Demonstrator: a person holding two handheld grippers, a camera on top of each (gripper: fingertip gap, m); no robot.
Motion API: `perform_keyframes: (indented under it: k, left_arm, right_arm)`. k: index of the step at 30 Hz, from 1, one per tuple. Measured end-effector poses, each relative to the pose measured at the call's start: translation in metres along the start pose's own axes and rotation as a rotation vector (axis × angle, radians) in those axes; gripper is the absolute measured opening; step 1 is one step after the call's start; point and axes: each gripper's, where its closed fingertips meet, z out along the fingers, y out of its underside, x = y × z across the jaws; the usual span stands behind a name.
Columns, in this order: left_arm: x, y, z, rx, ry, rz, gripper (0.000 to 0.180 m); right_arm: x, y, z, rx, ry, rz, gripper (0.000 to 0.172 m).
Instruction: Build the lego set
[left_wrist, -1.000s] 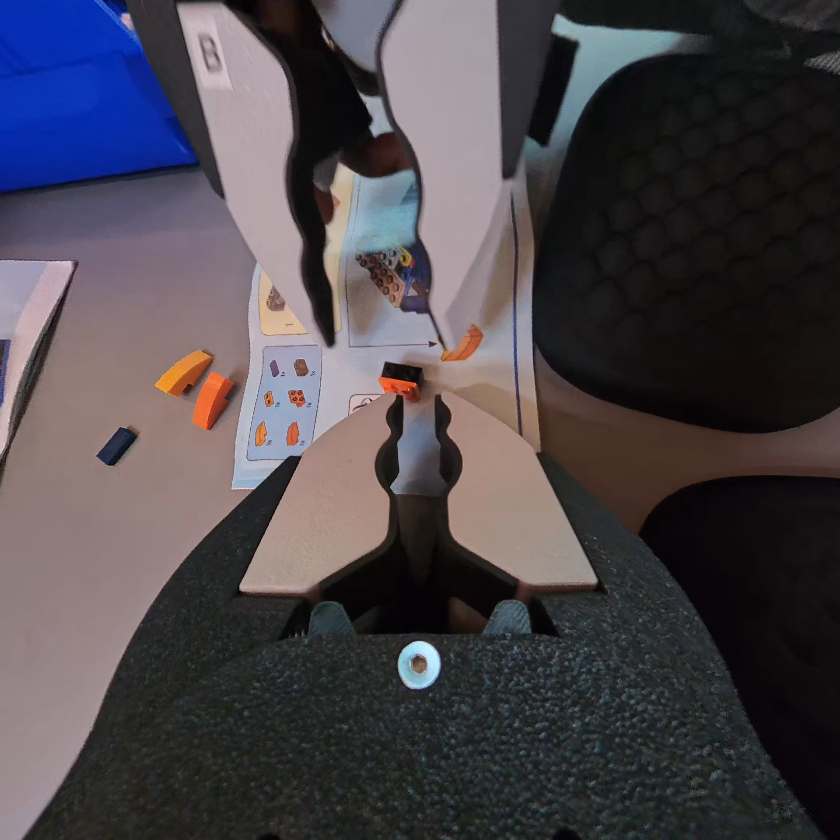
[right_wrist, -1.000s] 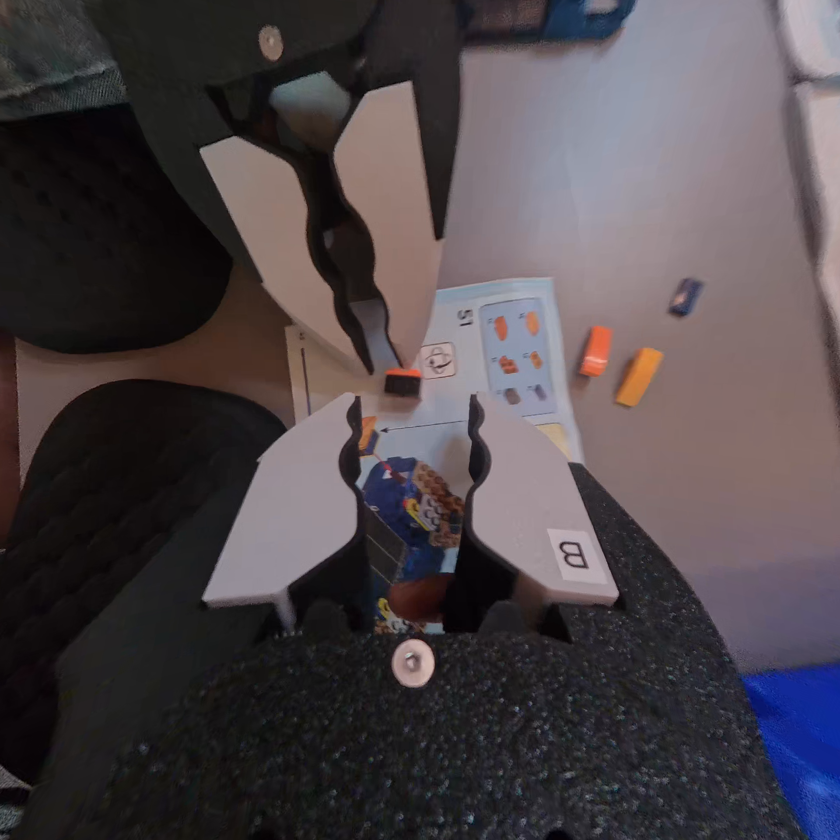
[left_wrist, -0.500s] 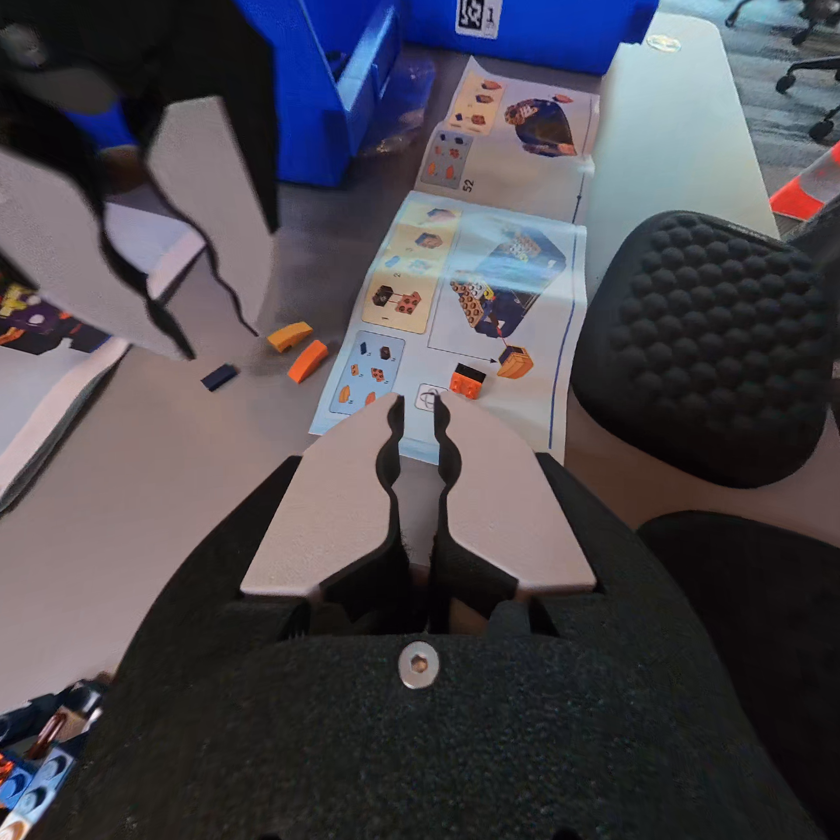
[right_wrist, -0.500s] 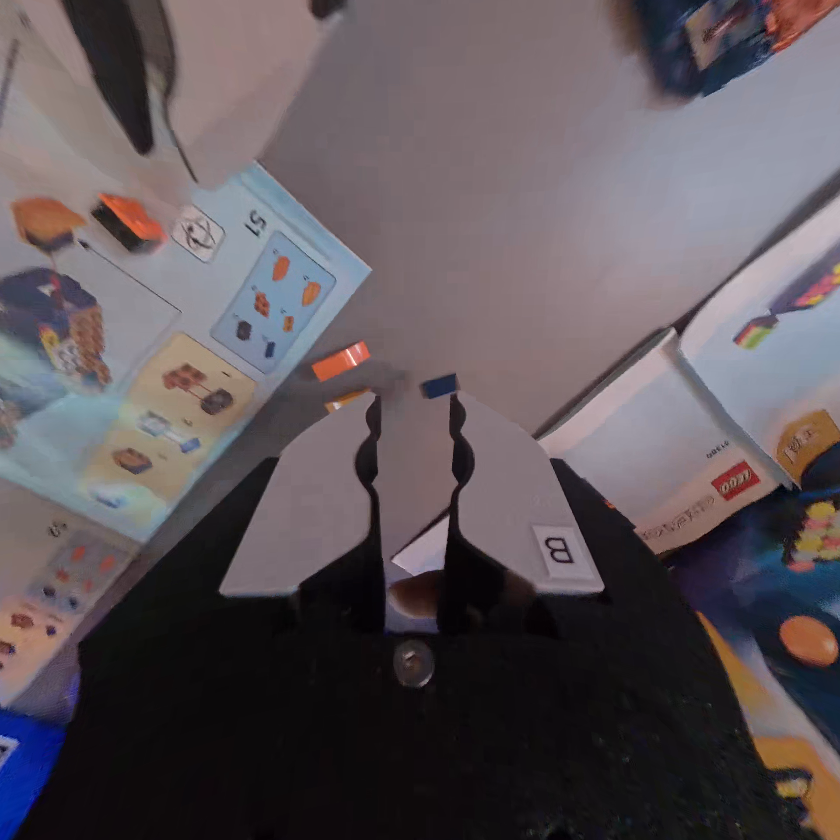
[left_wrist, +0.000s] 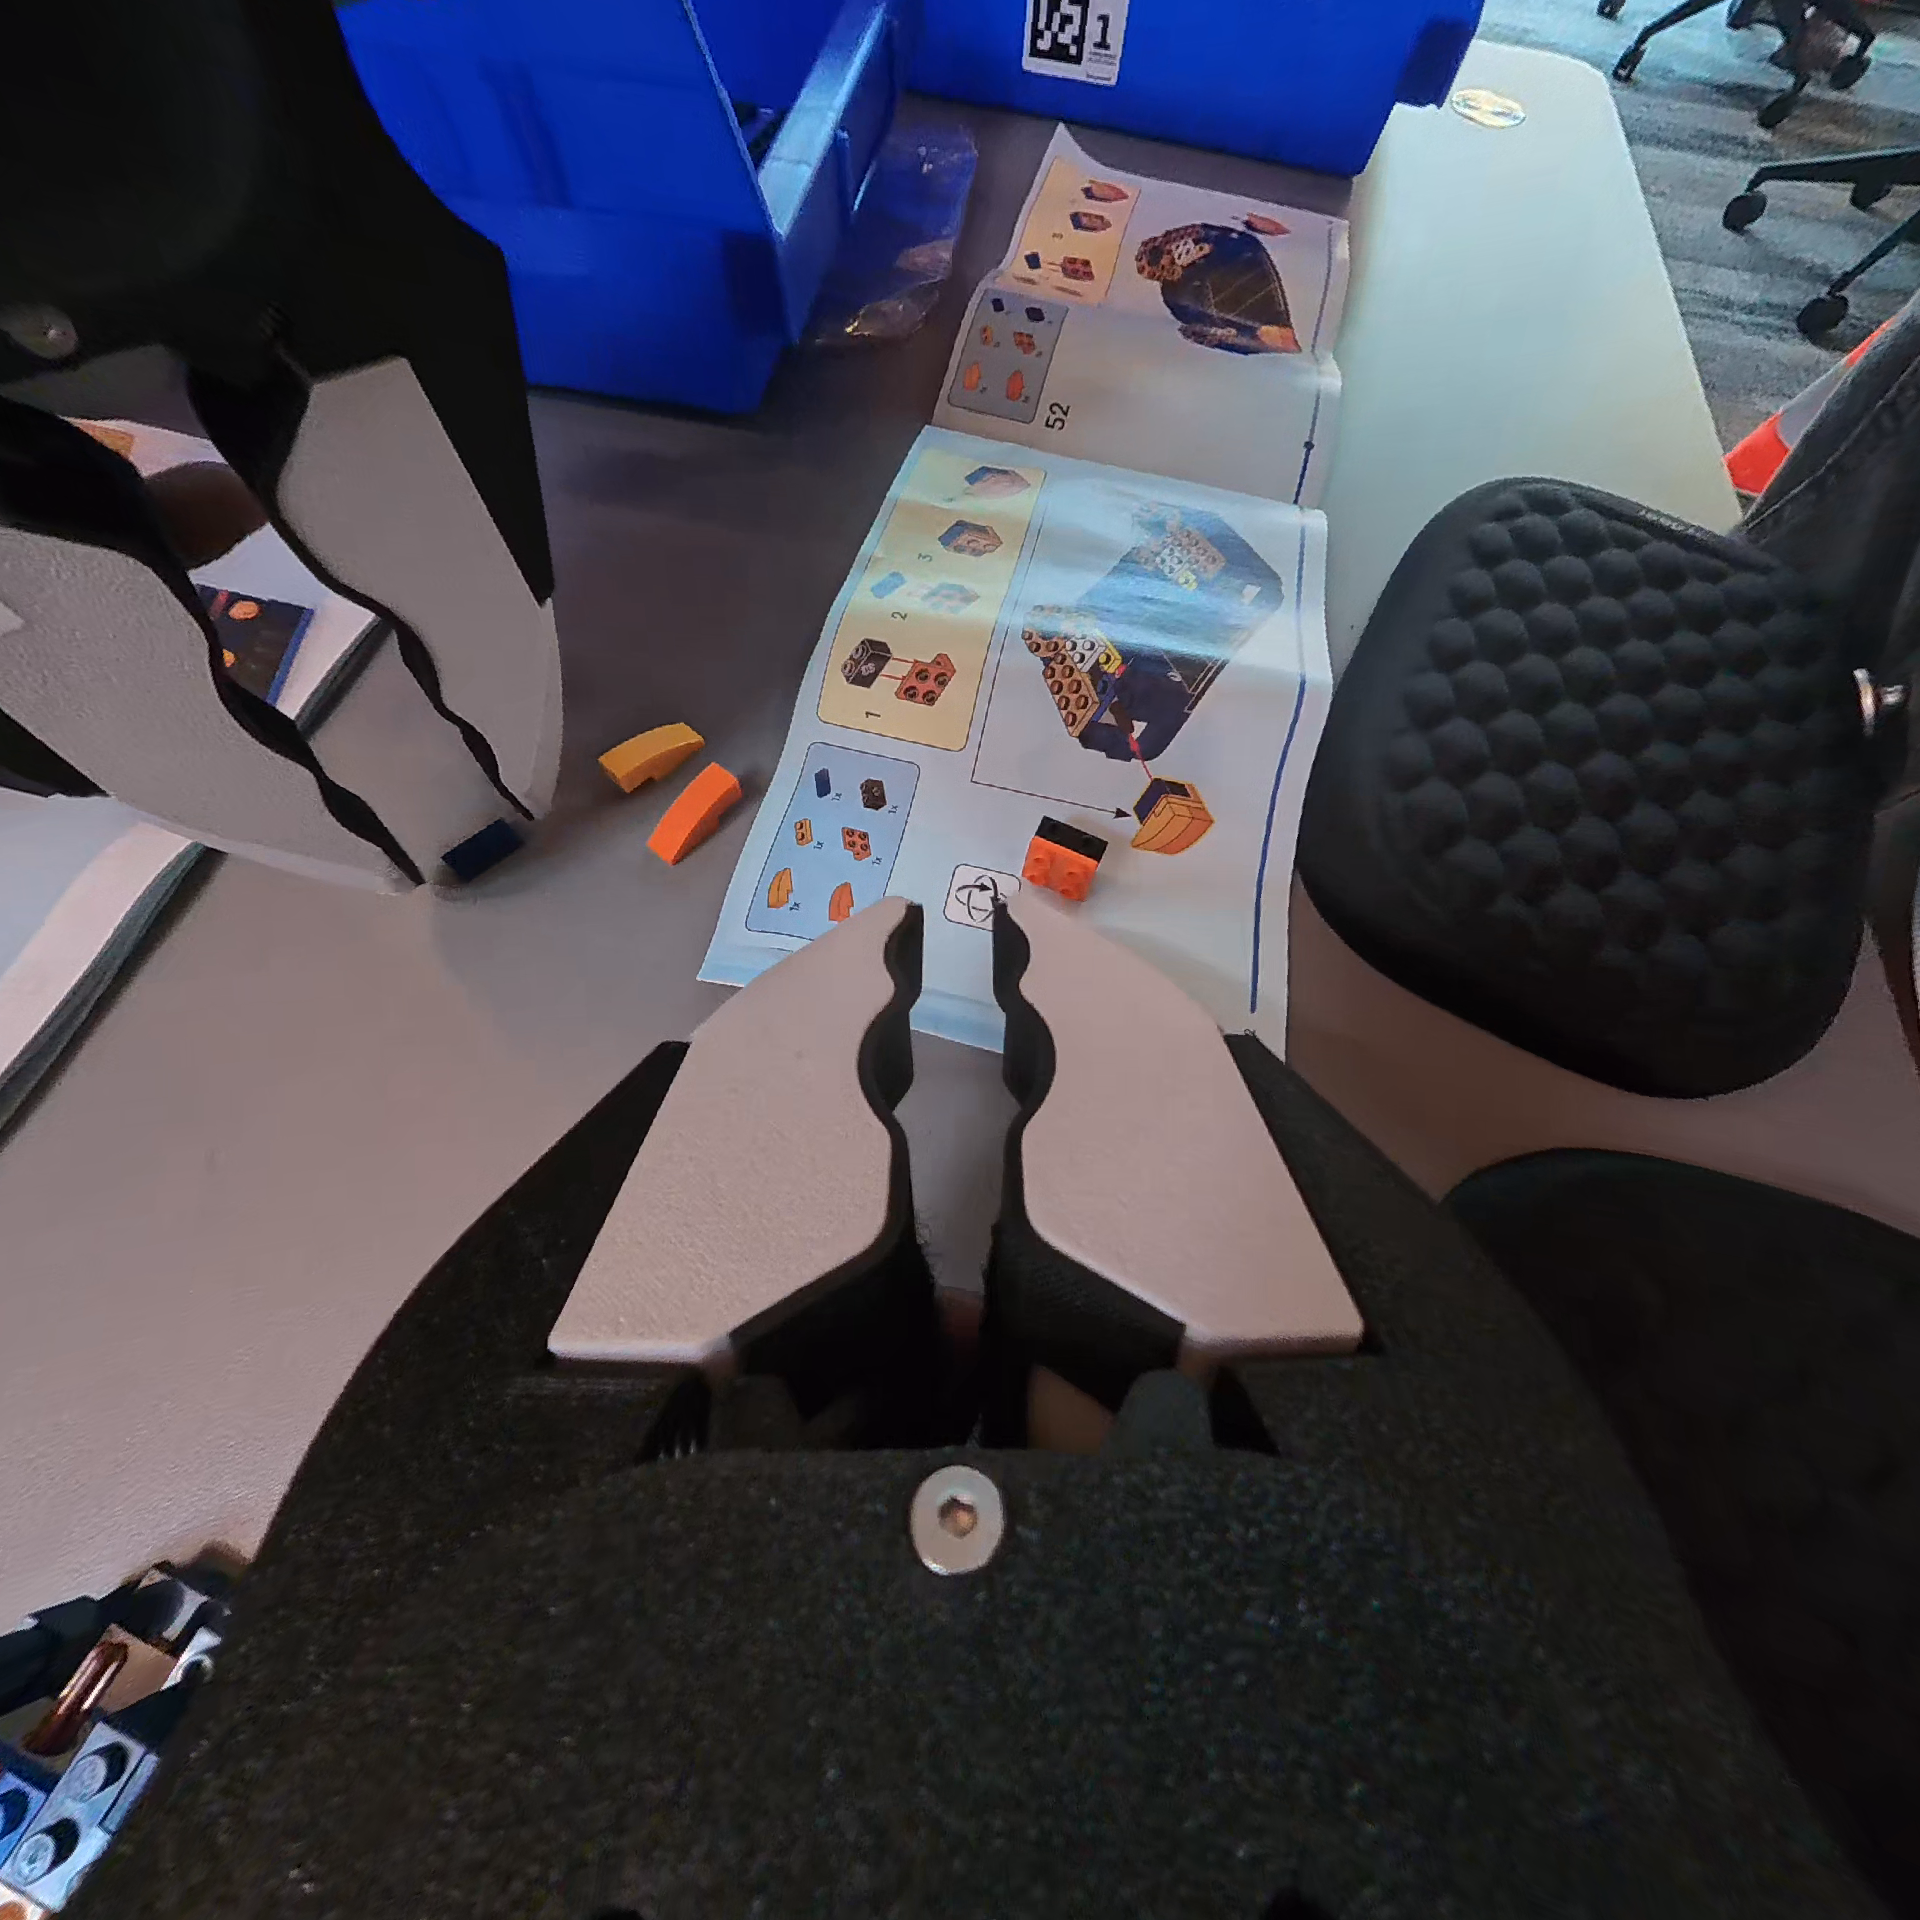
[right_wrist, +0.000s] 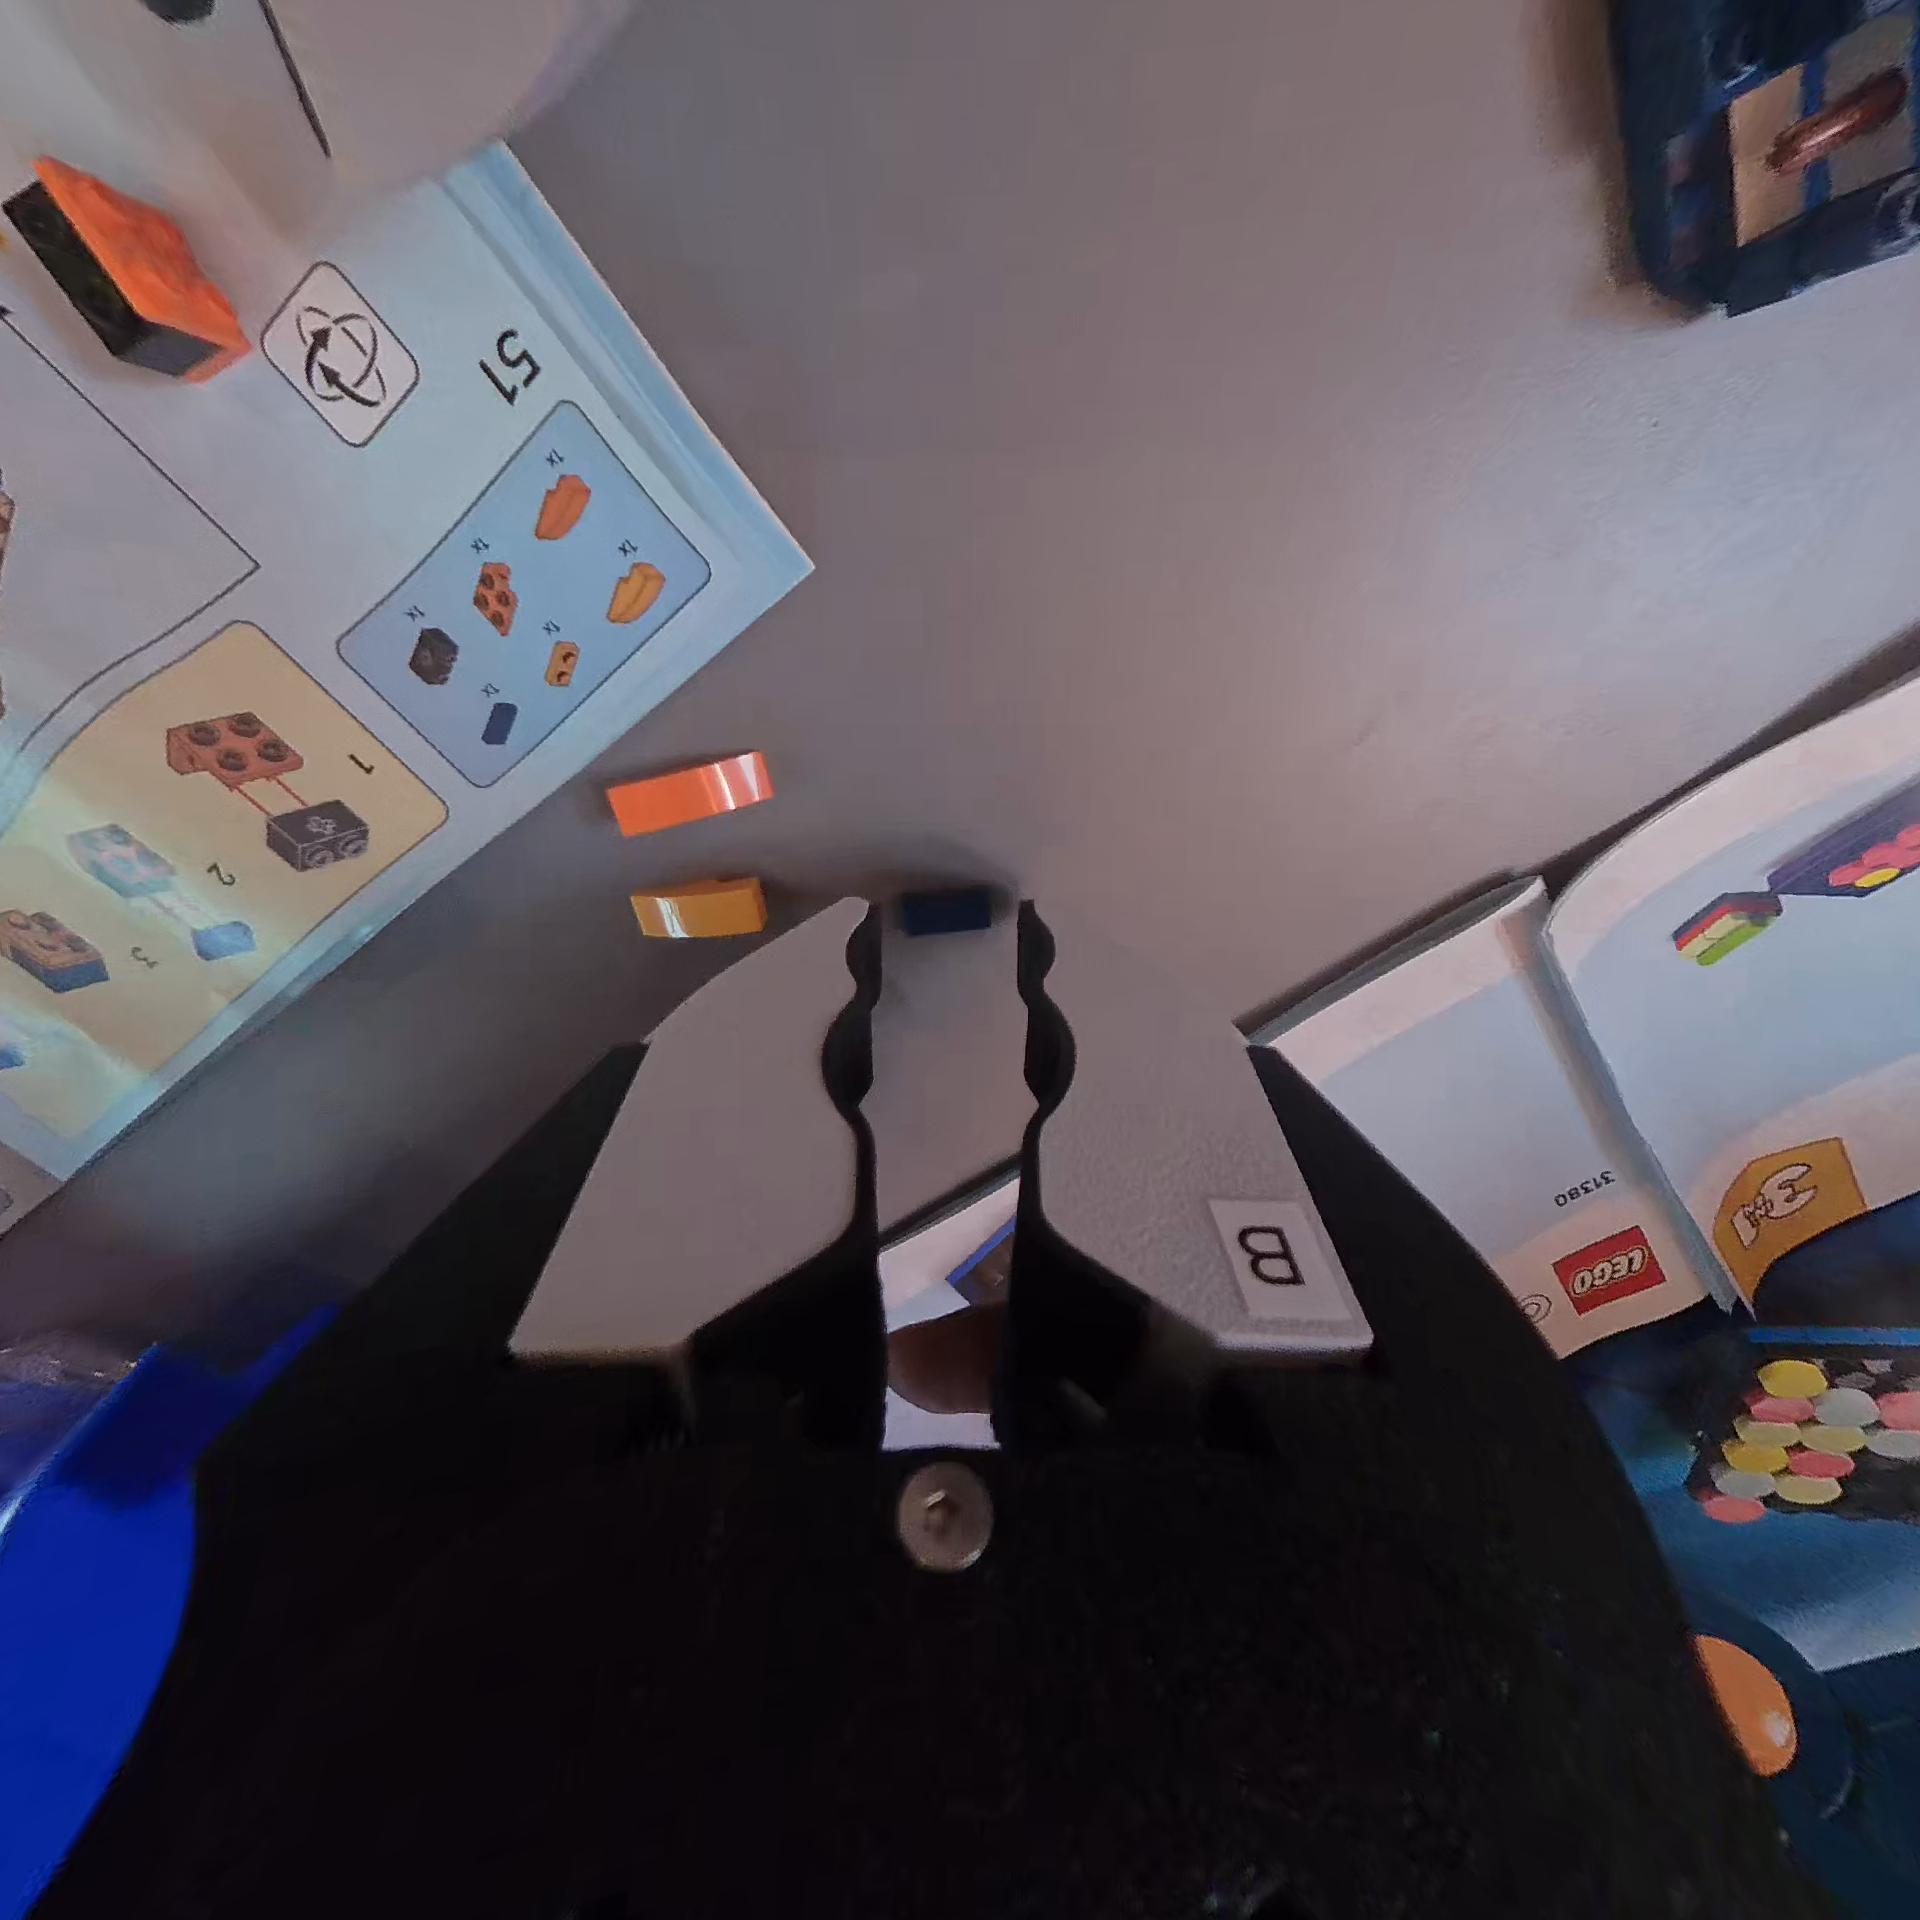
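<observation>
My right gripper (right_wrist: 945, 920) stands tips-down on the grey table (right_wrist: 1195, 468). A small dark blue brick (right_wrist: 945, 912) lies between its fingertips, with a thin gap on each side, so the pads do not press it. The left wrist view shows the same: right gripper (left_wrist: 470, 847), blue brick (left_wrist: 480, 847). My left gripper (left_wrist: 956, 912) is open a little and empty, above the near edge of an instruction sheet (left_wrist: 1174, 935). An orange-and-black brick (left_wrist: 1062, 862) lies on the sheet just past its right fingertip; it also shows in the right wrist view (right_wrist: 125, 270).
An orange curved brick (left_wrist: 694, 812) and a yellow-orange one (left_wrist: 651, 755) lie between the blue brick and the sheet. Blue bins (left_wrist: 644, 208) stand at the back. A black padded cushion (left_wrist: 1579, 779) is at the right, an open booklet (right_wrist: 1455, 1143) beside my right gripper. The tips of one gripper are about 12 centimetres away from the tips of the other.
The orange-and-black brick that sat at my left fingertips now lies on the sheet, and the left gripper has drawn back. My right gripper moved to the loose bricks and narrowed around the blue brick.
</observation>
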Motion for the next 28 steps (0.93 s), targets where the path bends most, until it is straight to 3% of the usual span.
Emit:
perform_keyframes:
  k: [11,13,15,19,23,28]
  left_arm:
    - [0.0,0.003,0.003,-0.012,0.005,0.002,0.012]
    - [-0.001,0.005,0.005,-0.023,-0.002,0.006,0.013]
    - [0.001,0.008,0.007,-0.041,0.004,0.023,0.012]
    - [0.011,0.011,0.012,-0.077,0.036,0.066,0.011]
    - [0.025,0.009,0.017,-0.098,0.078,0.122,0.008]
    - [0.031,0.013,0.026,-0.142,0.069,0.18,0.007]
  right_arm:
    - [0.001,0.005,0.003,0.007,0.019,0.043,0.015]
    - [0.004,0.002,-0.008,0.035,0.077,0.159,0.015]
    - [-0.004,-0.007,-0.029,0.068,0.102,0.394,0.015]
    - [-0.062,-0.055,-0.057,0.21,0.077,0.782,0.015]
    - [-0.11,-0.077,-0.035,0.199,0.148,0.988,0.015]
    - [-0.11,-0.087,-0.018,0.198,0.252,1.079,0.015]
